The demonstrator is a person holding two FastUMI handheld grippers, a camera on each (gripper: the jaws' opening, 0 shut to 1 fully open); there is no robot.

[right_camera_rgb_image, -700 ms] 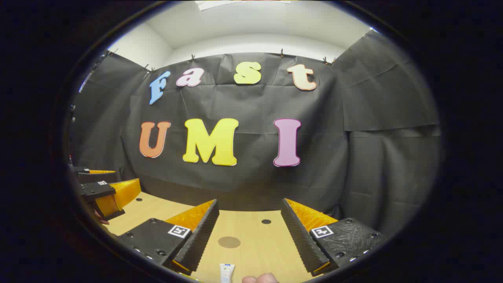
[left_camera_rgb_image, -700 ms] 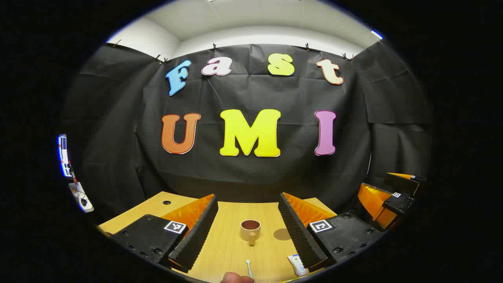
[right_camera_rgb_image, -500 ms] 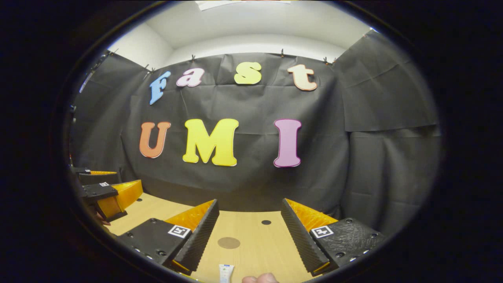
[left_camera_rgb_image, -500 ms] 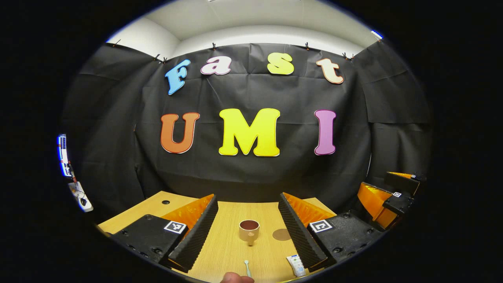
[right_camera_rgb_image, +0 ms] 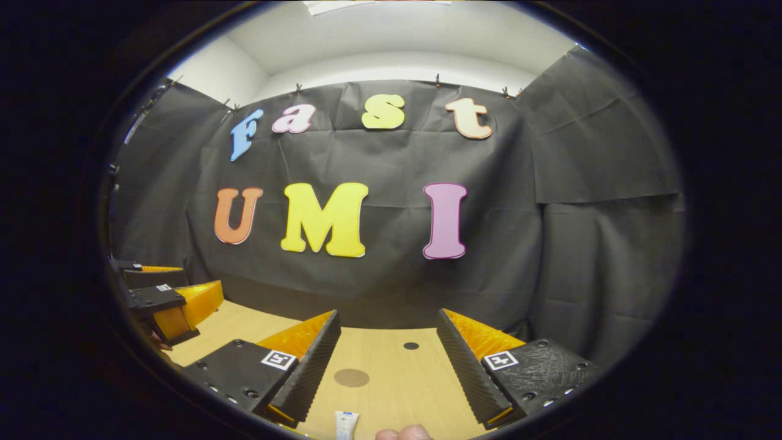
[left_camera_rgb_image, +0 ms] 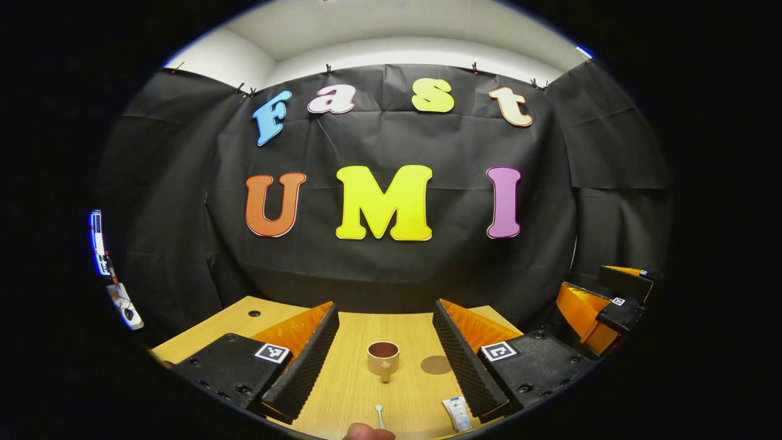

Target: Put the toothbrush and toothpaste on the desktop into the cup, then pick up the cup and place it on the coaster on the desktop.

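Hovering above the surface (left_camera_rgb_image: 354, 391), both sets of jaws stand wide apart, gripping nothing. Between the left jaws sit the cup (left_camera_rgb_image: 383, 357), coaster (left_camera_rgb_image: 436, 365), toothbrush (left_camera_rgb_image: 379, 415); the toothpaste (right_camera_rgb_image: 345, 423) lies between the right jaws.

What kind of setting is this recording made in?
Likely a staged recording booth, not a home: black cloth wall clipped up behind a wooden desktop, with only a cup, coaster, toothbrush and toothpaste laid out.
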